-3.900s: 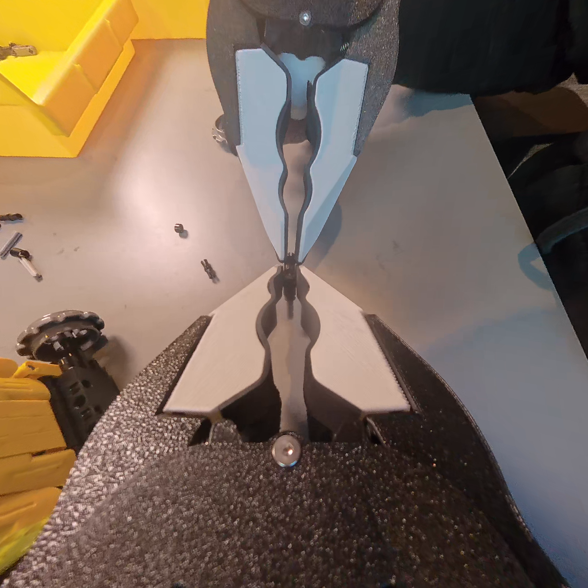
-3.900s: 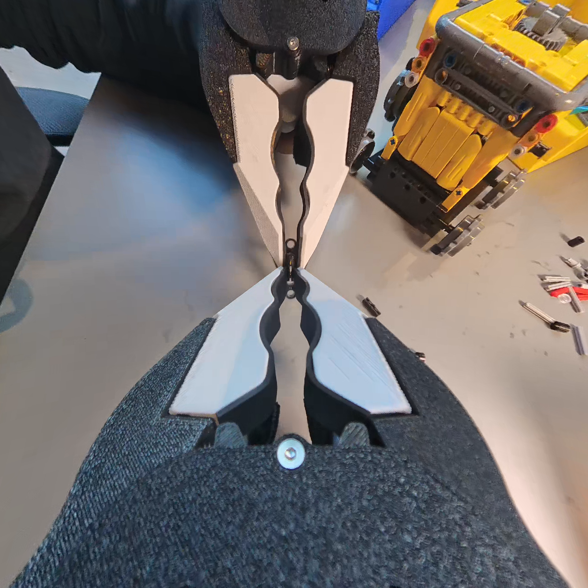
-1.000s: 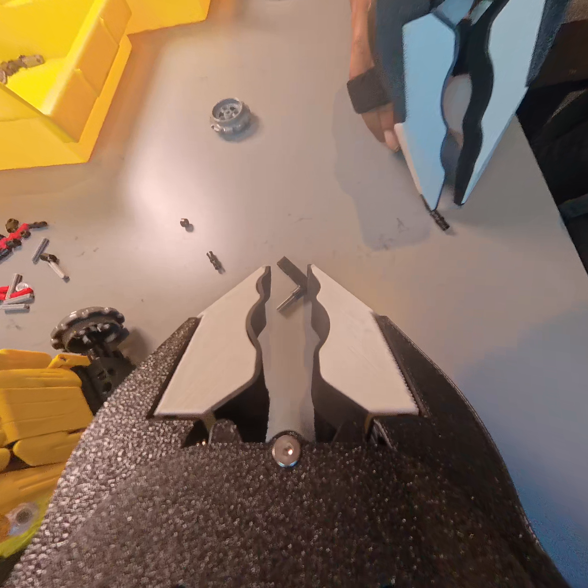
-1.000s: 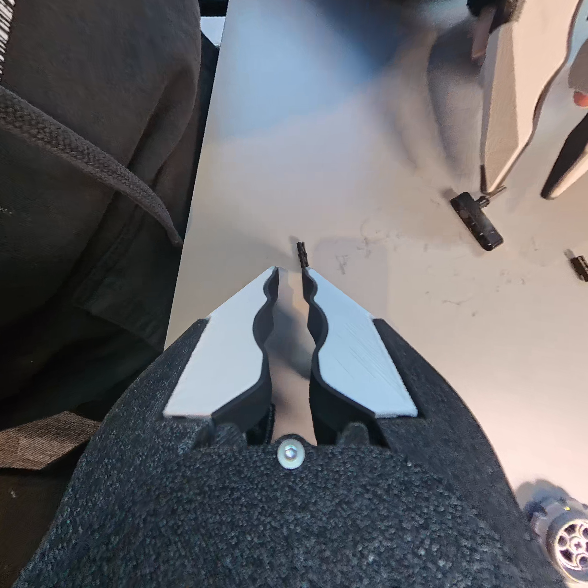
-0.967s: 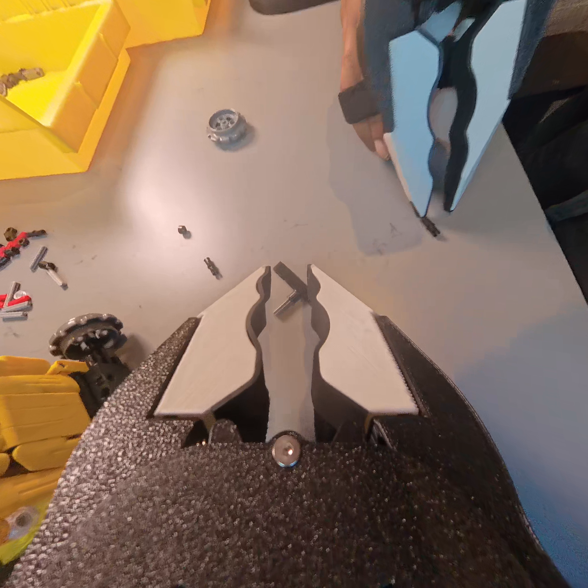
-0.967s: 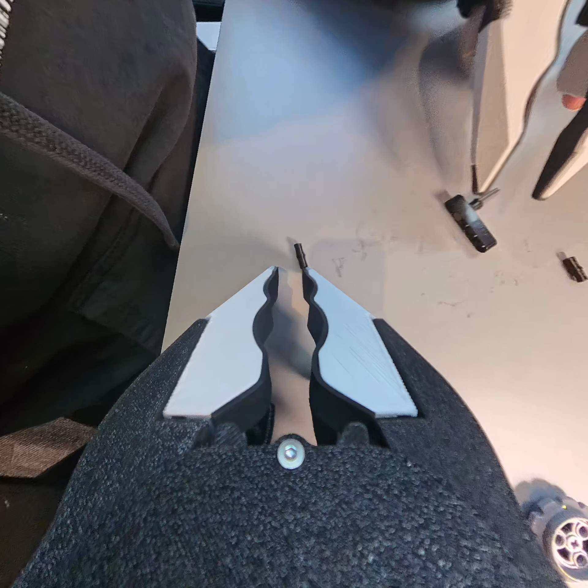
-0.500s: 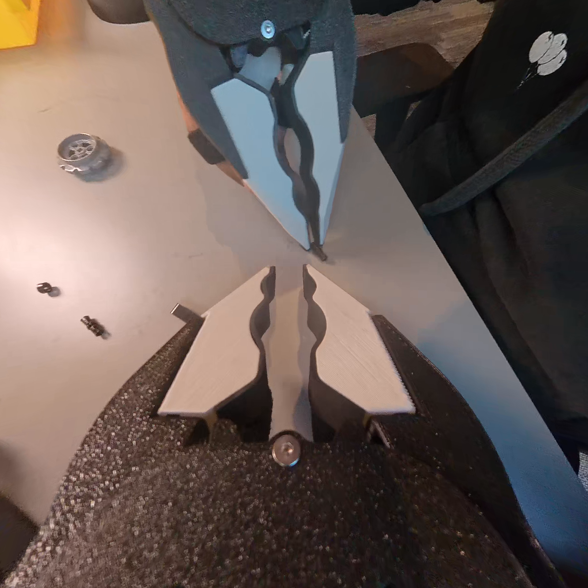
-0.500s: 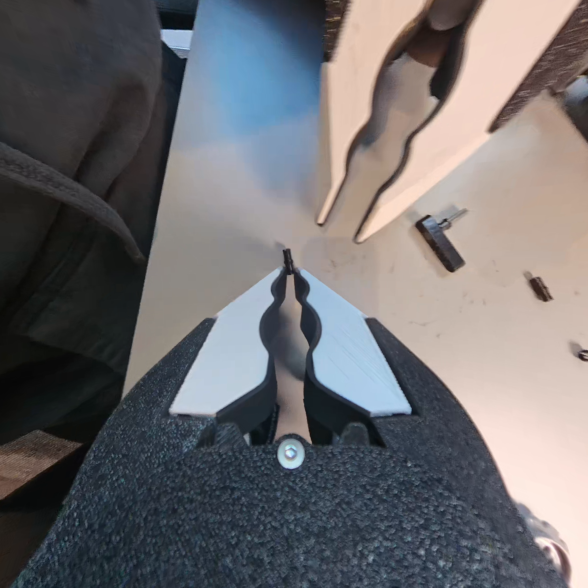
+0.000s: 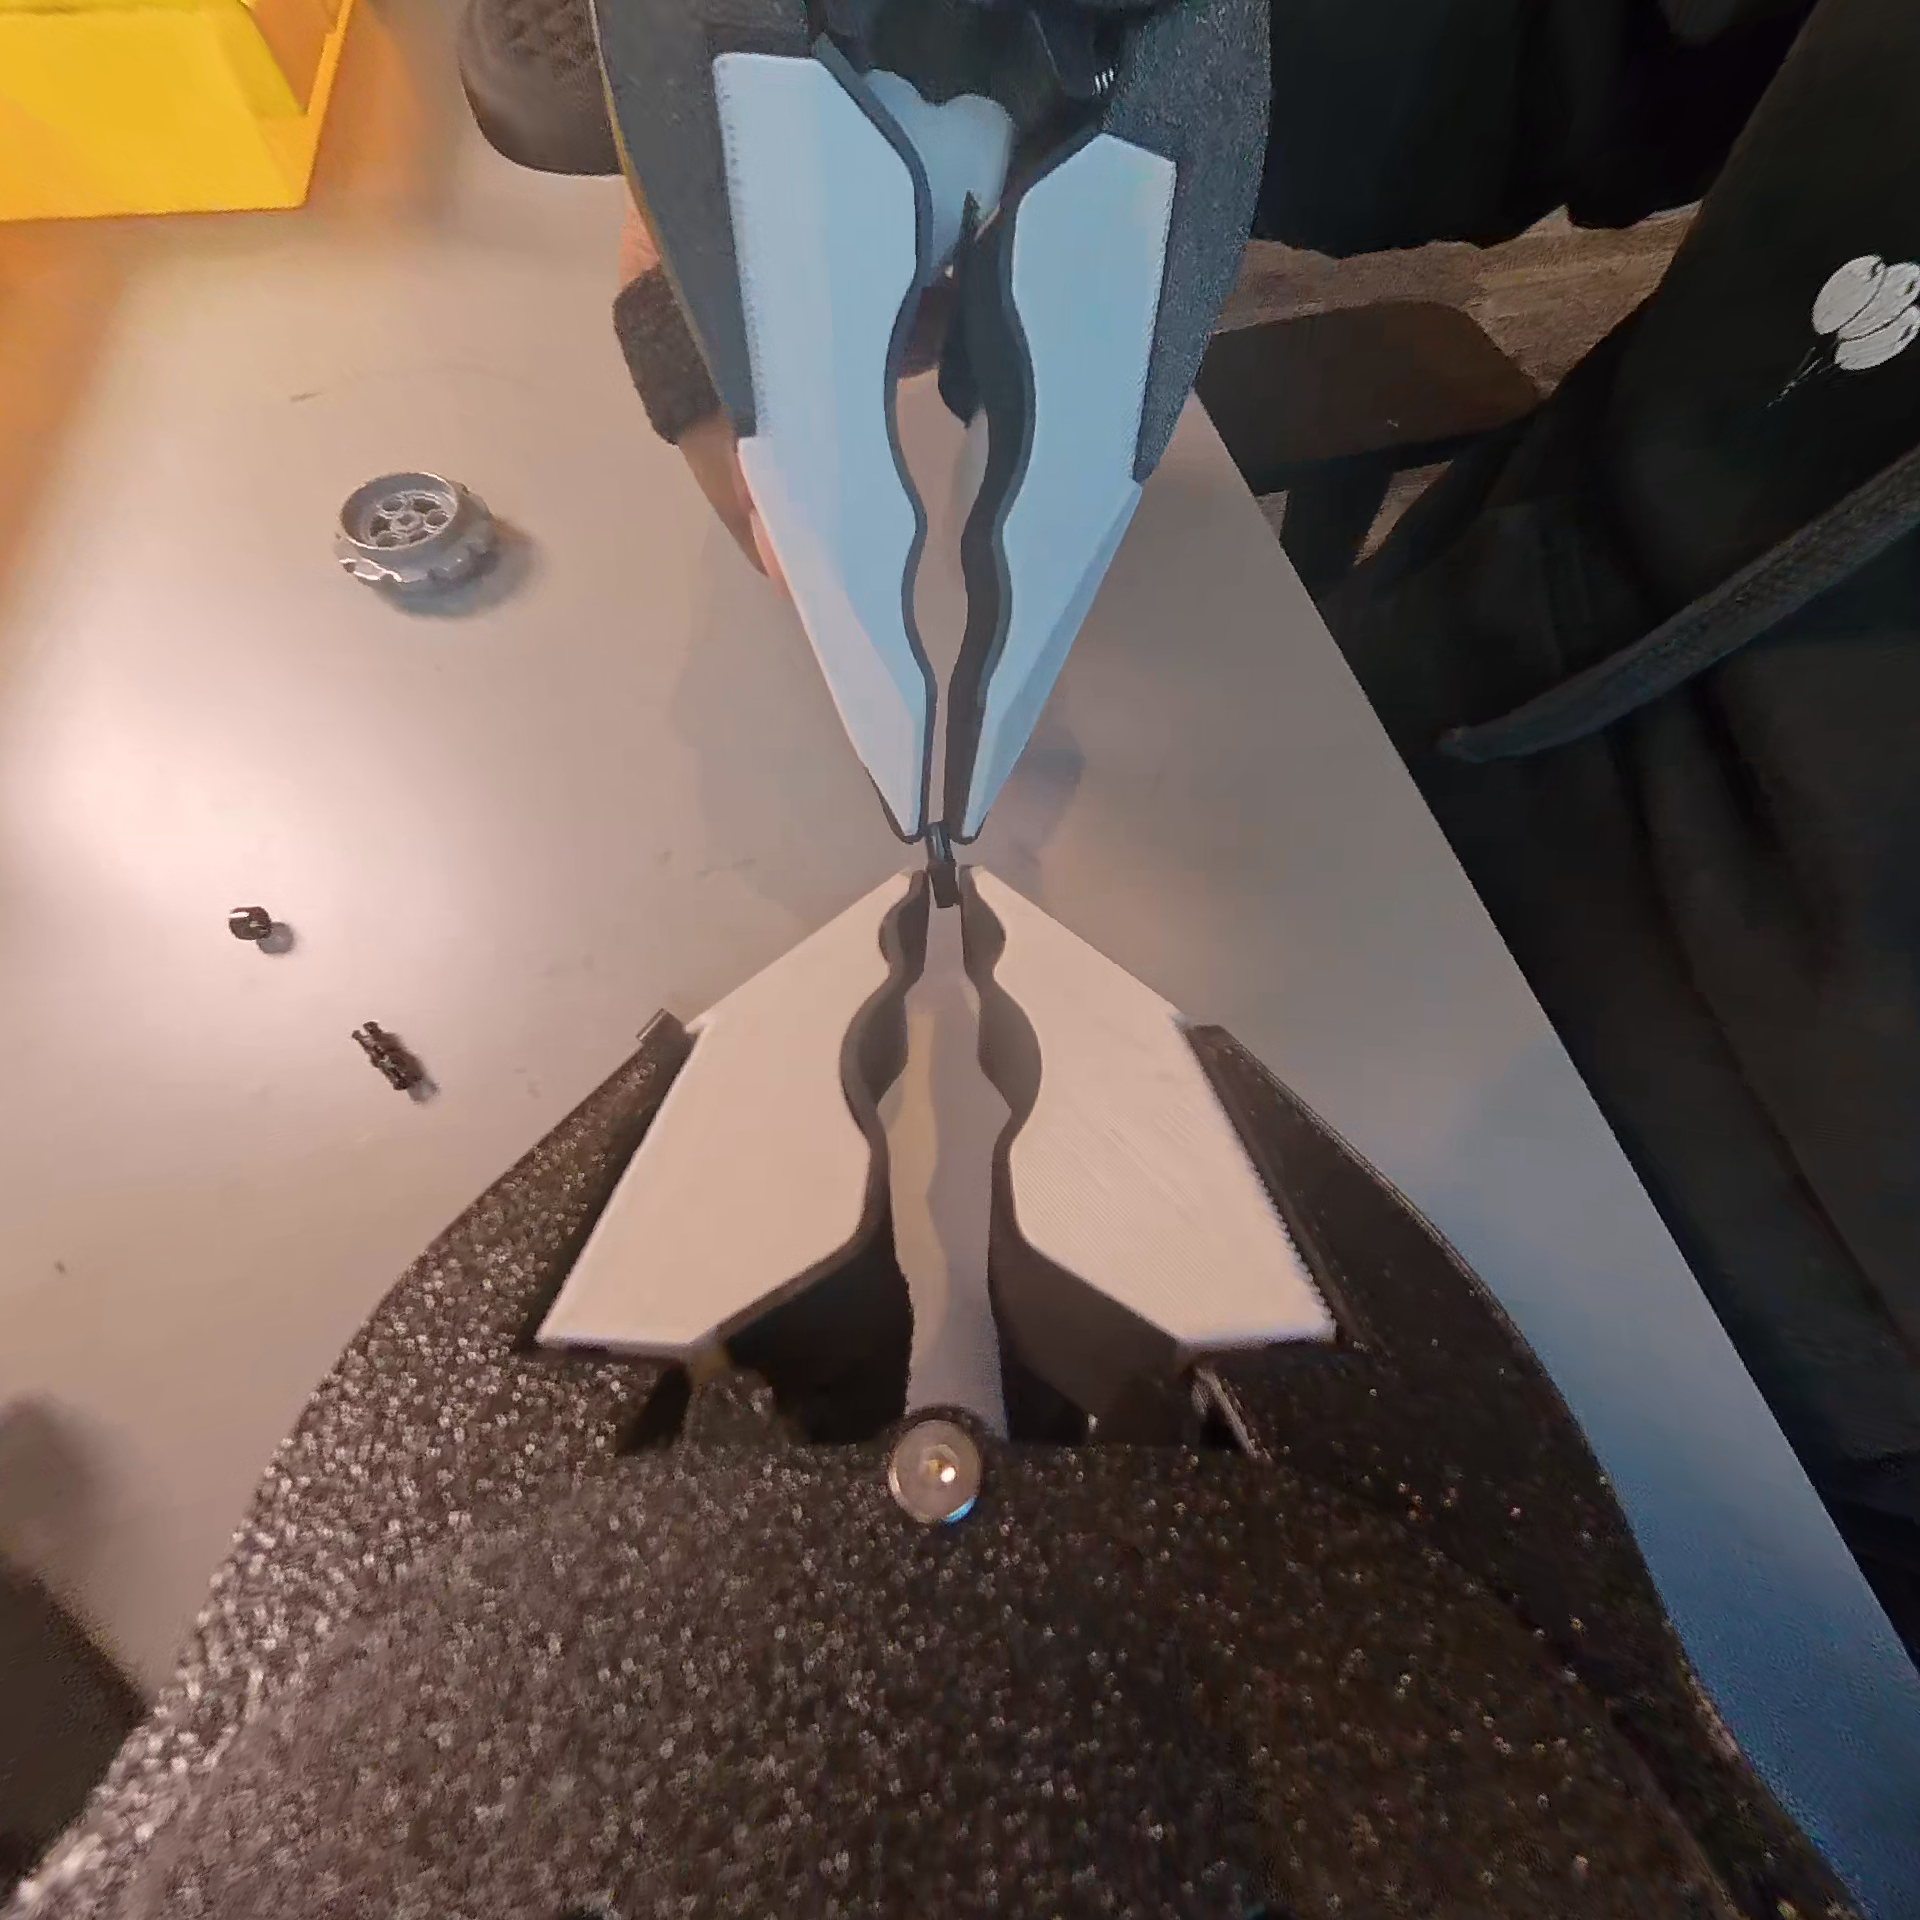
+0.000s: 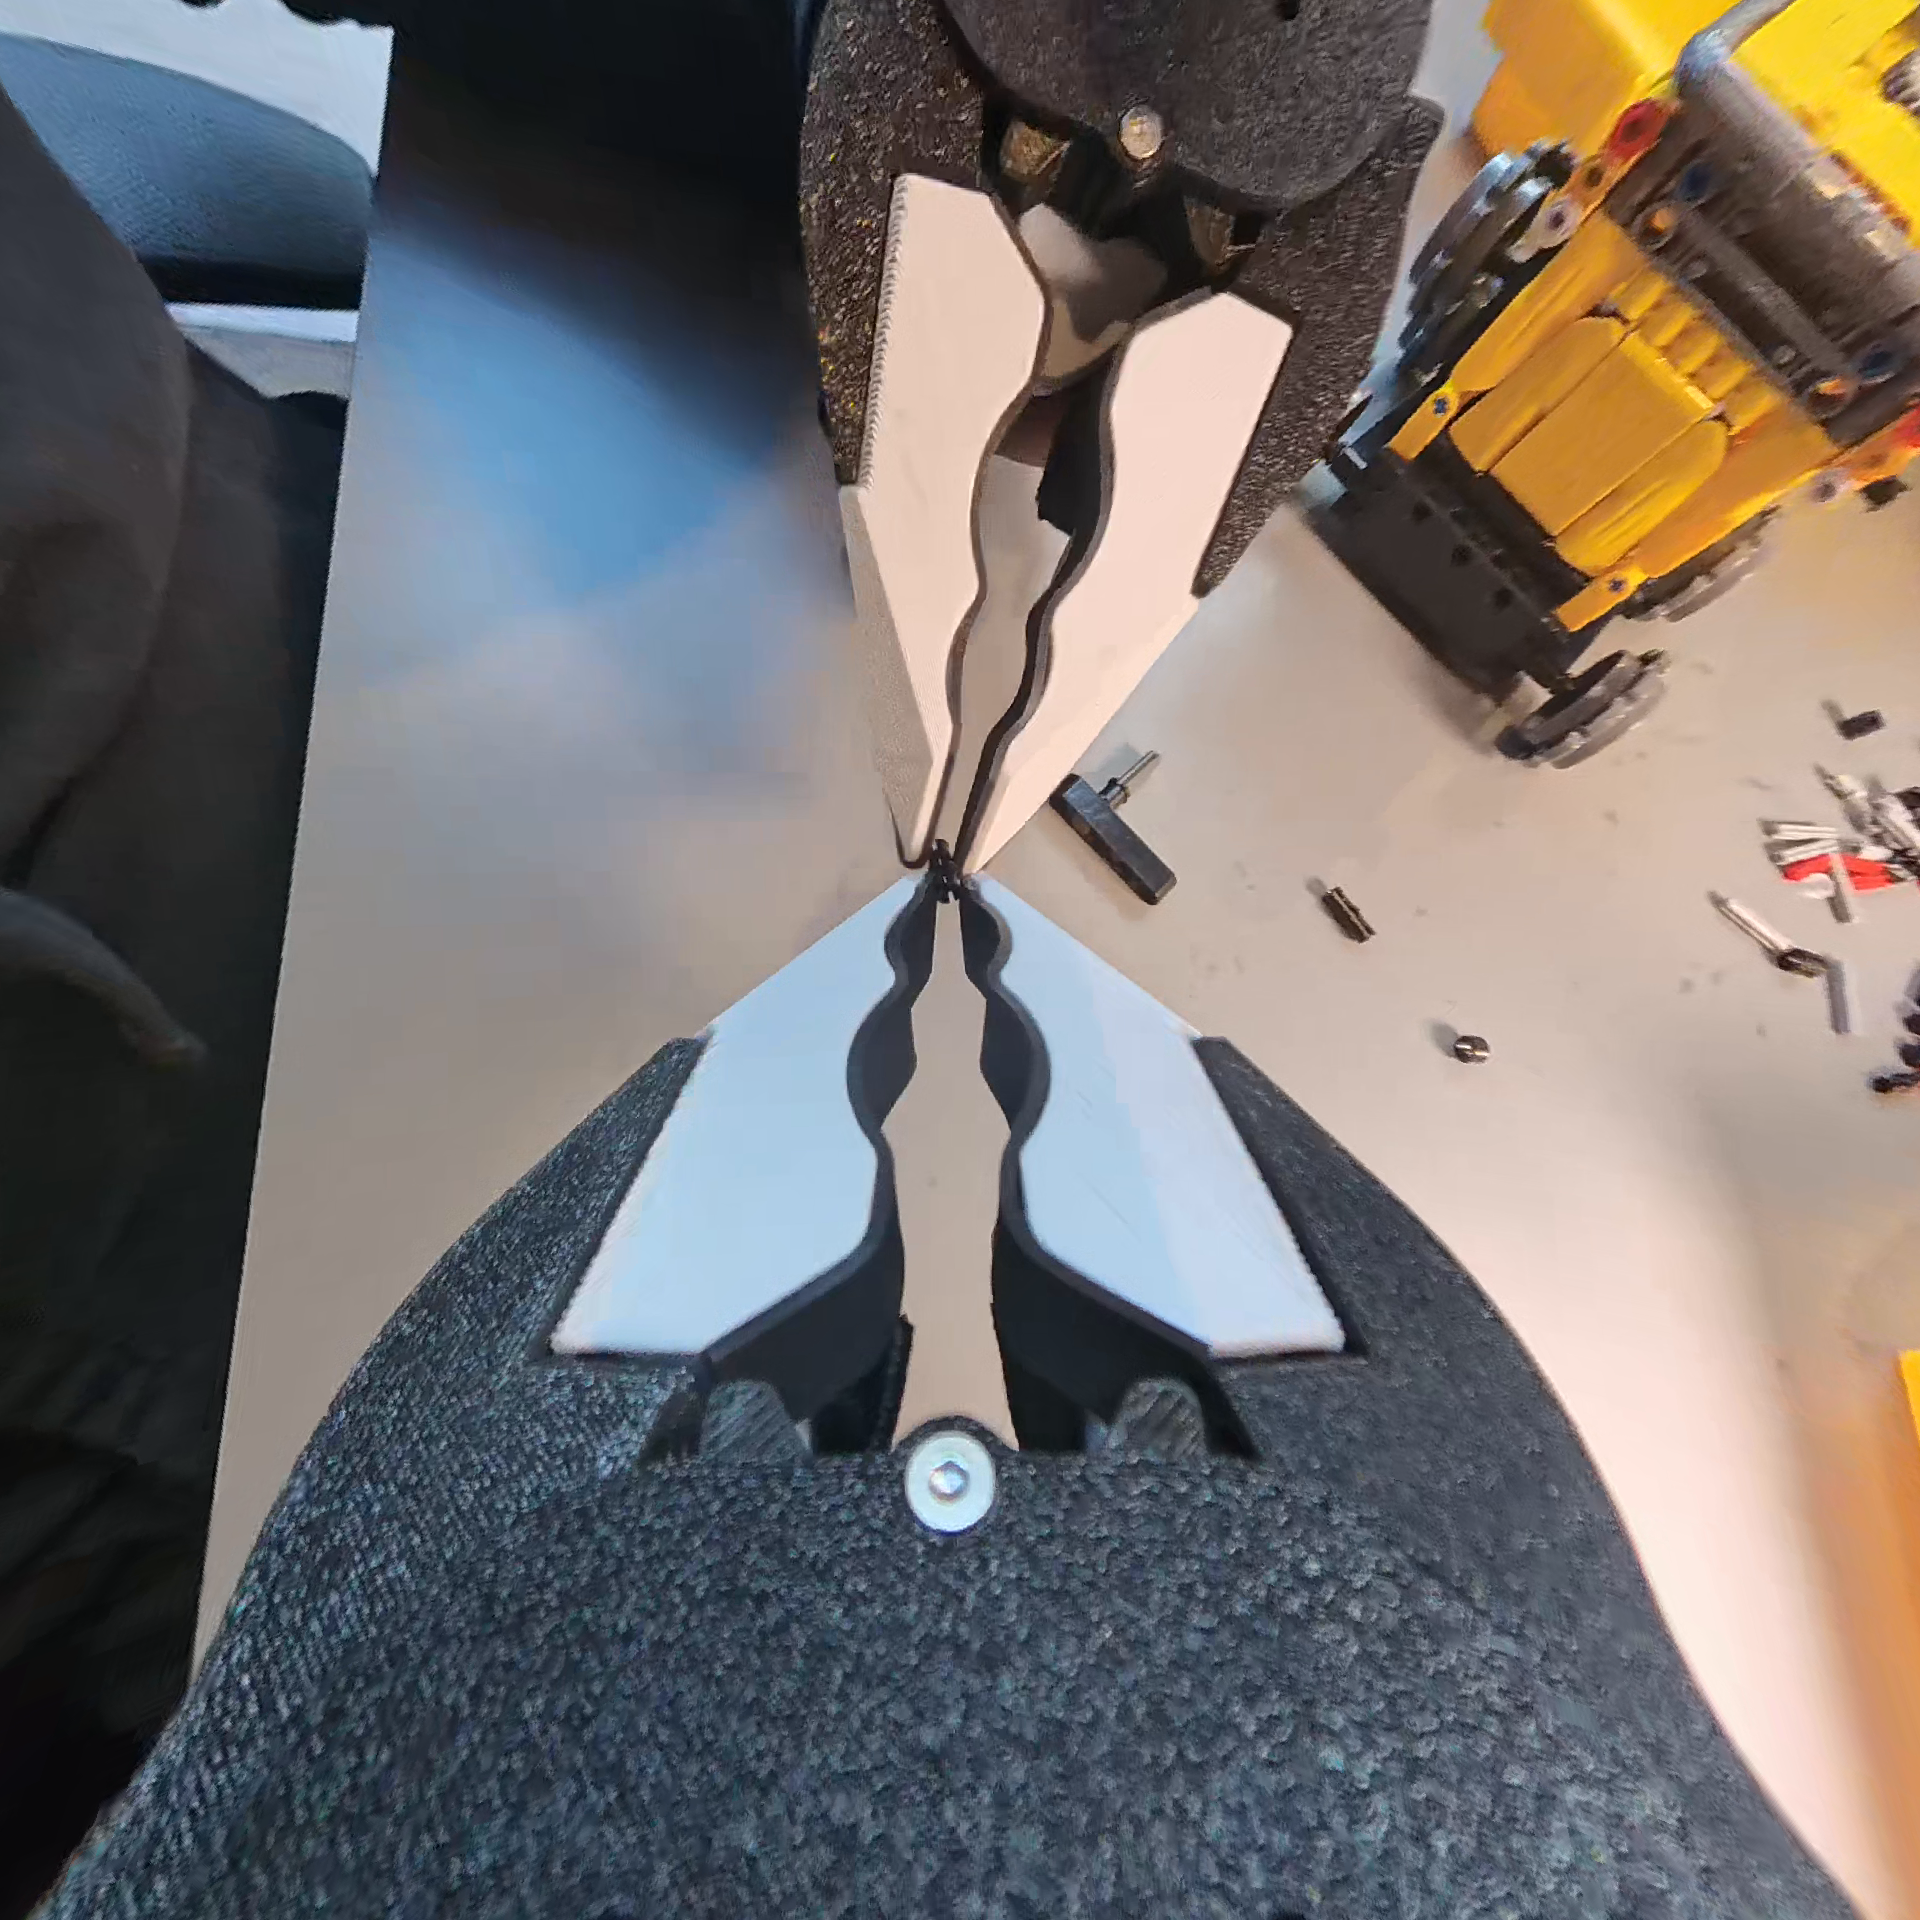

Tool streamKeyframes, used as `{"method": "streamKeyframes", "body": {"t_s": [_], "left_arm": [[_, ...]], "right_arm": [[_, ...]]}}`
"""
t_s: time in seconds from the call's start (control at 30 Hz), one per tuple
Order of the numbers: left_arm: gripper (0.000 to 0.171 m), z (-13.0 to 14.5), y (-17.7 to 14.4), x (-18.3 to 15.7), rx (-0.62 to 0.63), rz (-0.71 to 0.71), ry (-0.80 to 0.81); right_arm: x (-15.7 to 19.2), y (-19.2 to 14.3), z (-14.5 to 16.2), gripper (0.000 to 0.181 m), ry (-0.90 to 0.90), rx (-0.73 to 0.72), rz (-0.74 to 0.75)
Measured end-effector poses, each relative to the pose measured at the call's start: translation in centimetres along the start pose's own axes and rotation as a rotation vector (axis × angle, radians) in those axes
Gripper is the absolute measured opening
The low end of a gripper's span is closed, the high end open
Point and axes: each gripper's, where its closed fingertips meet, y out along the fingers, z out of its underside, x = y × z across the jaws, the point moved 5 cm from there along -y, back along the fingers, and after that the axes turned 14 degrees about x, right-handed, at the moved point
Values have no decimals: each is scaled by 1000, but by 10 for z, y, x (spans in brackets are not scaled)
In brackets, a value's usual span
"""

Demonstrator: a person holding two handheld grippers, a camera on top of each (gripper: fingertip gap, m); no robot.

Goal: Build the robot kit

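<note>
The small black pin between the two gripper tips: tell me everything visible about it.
The small black pin is a tiny dark peg, plastic by its look, with a ridged or collared middle. It is off the grey table, held end to end: the right gripper is shut on its far end, and the left gripper has its near end between its fingertips. Finer detail is too small to tell.

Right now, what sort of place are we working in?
Most likely a hobby or lab workbench for building a brick-kit vehicle. A grey table carries a part-built yellow model, scattered loose pins and a spare wheel. Both grippers, left and right, meet over a tiny black pin.
</note>
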Motion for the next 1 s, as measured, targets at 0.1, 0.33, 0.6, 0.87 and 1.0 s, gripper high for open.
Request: {"method": "streamKeyframes", "body": {"t_s": [0.1, 0.33, 0.6, 0.87, 1.0], "left_arm": [[3, -2, -2, 0, -16, -6, 1], [2, -4, -9, -3, -53, 2, 40], [2, 0, -9, -5, -48, 77, -2], [2, 4, -12, -6, -56, 129, -29], [3, 5, -14, 2, -56, 83, -48]], "right_arm": [[-1, -3, -1, 4, 36, -76, 2], [0, -7, -5, 10, 5, -201, -16], [4, -1, -10, 6, -207, -135, 19], [5, 2, -14, 5, -319, -107, 31], [-1, 4, -11, 4, -254, -112, 46]]}}
